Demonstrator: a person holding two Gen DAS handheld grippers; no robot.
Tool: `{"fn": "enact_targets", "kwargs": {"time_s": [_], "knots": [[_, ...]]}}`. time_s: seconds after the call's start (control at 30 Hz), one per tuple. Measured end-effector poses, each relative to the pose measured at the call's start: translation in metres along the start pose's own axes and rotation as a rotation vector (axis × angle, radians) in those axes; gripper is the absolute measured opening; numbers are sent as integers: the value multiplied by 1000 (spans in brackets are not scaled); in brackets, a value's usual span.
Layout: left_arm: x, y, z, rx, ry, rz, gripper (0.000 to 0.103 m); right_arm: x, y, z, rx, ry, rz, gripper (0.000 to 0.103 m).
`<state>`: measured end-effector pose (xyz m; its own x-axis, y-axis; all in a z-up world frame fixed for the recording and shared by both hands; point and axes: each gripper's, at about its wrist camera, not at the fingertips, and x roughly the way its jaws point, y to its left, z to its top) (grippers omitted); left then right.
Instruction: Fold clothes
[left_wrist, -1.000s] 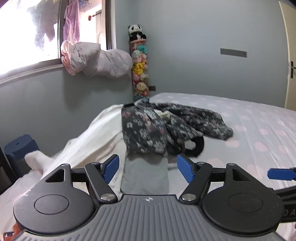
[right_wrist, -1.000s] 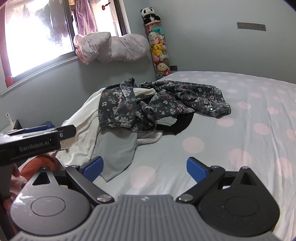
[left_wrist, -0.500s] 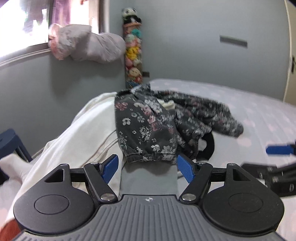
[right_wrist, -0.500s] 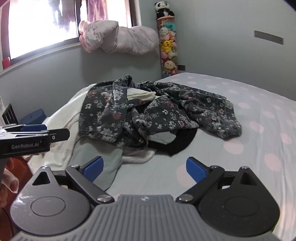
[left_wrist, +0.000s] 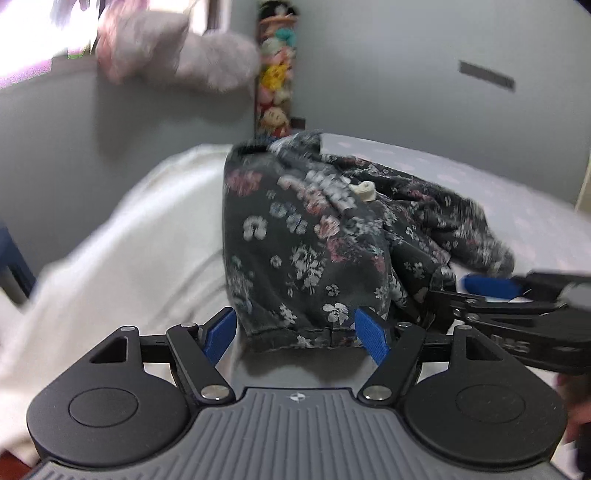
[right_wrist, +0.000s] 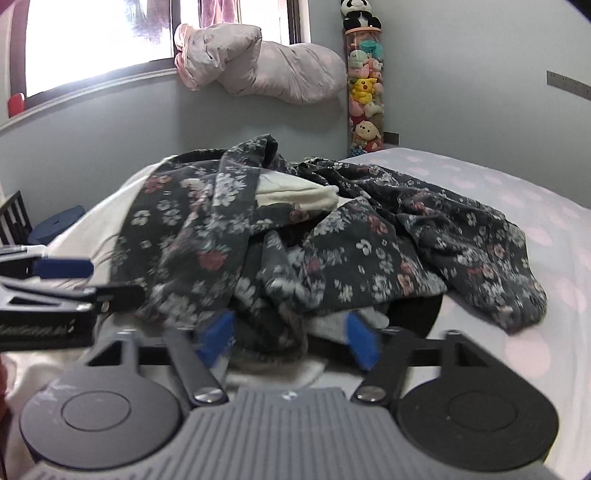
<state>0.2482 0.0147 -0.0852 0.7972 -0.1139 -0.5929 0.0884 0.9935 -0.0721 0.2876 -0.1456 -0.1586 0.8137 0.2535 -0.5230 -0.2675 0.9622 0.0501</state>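
A crumpled dark floral garment (left_wrist: 306, 251) (right_wrist: 332, 240) lies in a heap on the bed with white (right_wrist: 295, 195), grey and black pieces under it. My left gripper (left_wrist: 295, 332) is open, its blue pads on either side of the garment's near hem. My right gripper (right_wrist: 288, 338) is open at the heap's near edge, over a fold of floral cloth and a grey piece (right_wrist: 365, 317). Each gripper shows at the edge of the other's view: the right one (left_wrist: 517, 299) and the left one (right_wrist: 55, 280).
The bed has a pale sheet with pink dots (right_wrist: 517, 192). A white cloth (left_wrist: 129, 251) covers its left side. A rolled duvet (right_wrist: 266, 62) sits on the window sill. A tube of plush toys (right_wrist: 364, 85) stands in the corner. A blue stool (right_wrist: 59, 221) is at left.
Both grippers have moved forward to the heap's near edge. The right gripper's jaws have narrowed but stay open. The left view is blurred by motion.
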Motion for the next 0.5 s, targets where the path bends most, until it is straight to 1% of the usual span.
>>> {"fn": "enact_targets", "kwargs": {"time_s": [0.03,0.1,0.13,0.2,0.23,0.3,0.33,0.37,0.4,0.43,0.47,0.5], "knots": [[3,4,-1,-34,-6,3,70,8,-1,2,-1,1,-1,48],[6,6,-1,-42,-20,30,71,20,-4,5,3,6,2,46],[8,7,-2,-44,-28,42,72,24,-6,6,10,11,5,39],[9,9,-1,-60,-24,37,73,29,-8,9,28,19,12,26],[10,10,-1,-66,-28,33,73,28,-9,11,39,23,17,22],[11,10,-2,-63,-28,46,69,24,-10,13,56,15,38,15],[10,7,-2,-51,-30,60,61,19,-11,14,54,5,34,13],[8,5,-2,-39,-33,70,48,13,-12,14,49,-6,25,12],[7,3,-2,-34,-32,67,40,5,-13,15,45,-19,17,11],[5,3,-2,-40,-34,53,23,-5,-15,16,44,-32,4,11],[2,5,-2,-49,-37,38,14,-15,-17,17,42,-45,-16,11],[-1,7,-1,-62,-34,34,11,-26,-19,18,41,-58,-38,10]]}}
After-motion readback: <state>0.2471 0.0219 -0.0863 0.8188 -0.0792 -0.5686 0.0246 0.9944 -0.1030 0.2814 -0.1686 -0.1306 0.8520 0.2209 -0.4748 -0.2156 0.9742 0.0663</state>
